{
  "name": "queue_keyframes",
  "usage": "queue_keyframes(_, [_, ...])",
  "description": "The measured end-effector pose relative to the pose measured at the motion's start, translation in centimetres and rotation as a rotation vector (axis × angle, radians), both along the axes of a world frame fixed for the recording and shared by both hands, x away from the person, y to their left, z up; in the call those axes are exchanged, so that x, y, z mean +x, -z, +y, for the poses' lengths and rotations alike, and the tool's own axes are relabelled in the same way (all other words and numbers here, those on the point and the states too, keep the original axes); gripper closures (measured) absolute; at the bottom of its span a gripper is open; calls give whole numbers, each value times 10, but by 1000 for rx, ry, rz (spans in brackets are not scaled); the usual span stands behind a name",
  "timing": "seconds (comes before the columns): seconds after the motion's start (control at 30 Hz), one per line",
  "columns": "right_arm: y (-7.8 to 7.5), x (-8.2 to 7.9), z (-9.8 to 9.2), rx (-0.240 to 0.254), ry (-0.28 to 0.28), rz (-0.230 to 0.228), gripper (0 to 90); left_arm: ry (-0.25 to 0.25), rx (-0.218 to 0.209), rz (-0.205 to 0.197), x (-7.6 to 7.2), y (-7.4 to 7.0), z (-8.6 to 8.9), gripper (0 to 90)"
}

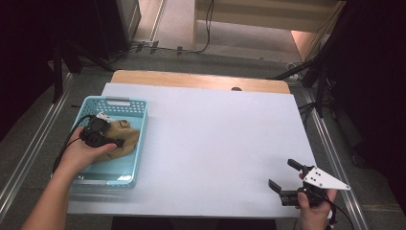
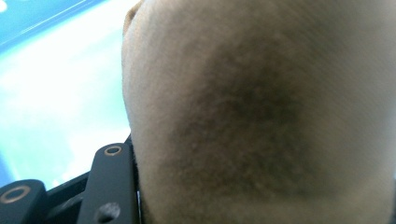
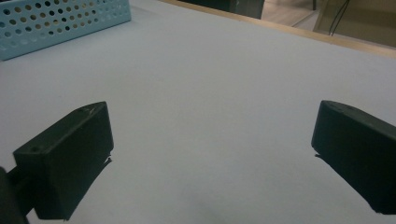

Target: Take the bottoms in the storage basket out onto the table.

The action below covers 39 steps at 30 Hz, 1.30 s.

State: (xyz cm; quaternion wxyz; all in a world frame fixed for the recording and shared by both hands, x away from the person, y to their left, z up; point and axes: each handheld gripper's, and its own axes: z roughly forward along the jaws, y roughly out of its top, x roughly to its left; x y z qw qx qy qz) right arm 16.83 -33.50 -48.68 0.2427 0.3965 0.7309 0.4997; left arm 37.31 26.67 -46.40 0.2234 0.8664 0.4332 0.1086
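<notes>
A light blue perforated basket point(image 1: 115, 101) stands at the table's left edge. Inside it lies a brown soft object point(image 1: 127, 132). My left gripper point(image 1: 117, 140) reaches into the basket and is shut on this object. In the left gripper view the brown fuzzy surface point(image 2: 261, 112) presses right against one black finger point(image 2: 109, 182), with the basket's pale blue floor point(image 2: 51, 102) behind. My right gripper point(image 1: 282, 173) rests near the table's front right corner, open, with bare table between its jaws point(image 3: 210, 154).
A white sheet point(image 1: 210, 143) covers the wooden table. The basket's holed side wall point(image 3: 60, 23) shows far off in the right gripper view. Dark stands and cables point(image 1: 306, 67) surround the table on the floor.
</notes>
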Motion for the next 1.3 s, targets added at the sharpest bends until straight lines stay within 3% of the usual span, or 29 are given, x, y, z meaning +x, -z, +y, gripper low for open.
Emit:
queue_keyframes(0.27, [0,0,1,-2,-4,5,0,-24,-22,-38,-3,-5,3,416])
queue_keyframes(0.3, [1,0,1,0,-3,7,0,-22,-51,-45,-4,-8,4,416])
queue_keyframes(0.37, [1,0,0,1,-3,6,0,-22,-63,-55,-5,-9,4,415])
queue_keyframes(0.43, [1,1,0,0,-1,7,0,-19,-92,-106,-8,-16,5,414])
queue_keyframes(0.6, [1,1,0,0,-6,13,0,-28,-135,-151,-10,-26,7,414])
queue_keyframes(0.83, [1,1,1,-4,-9,10,0,-30,-137,-170,-13,-29,7,413])
queue_keyframes(0.97, [1,1,0,-2,-7,11,0,-33,-159,-214,-20,-37,7,412])
queue_keyframes(1.27, [1,1,0,-3,-10,10,0,-31,-191,-268,-30,-50,4,409])
queue_keyframes(1.3, [1,1,1,-4,-9,13,0,-34,-193,-293,-33,-53,3,409])
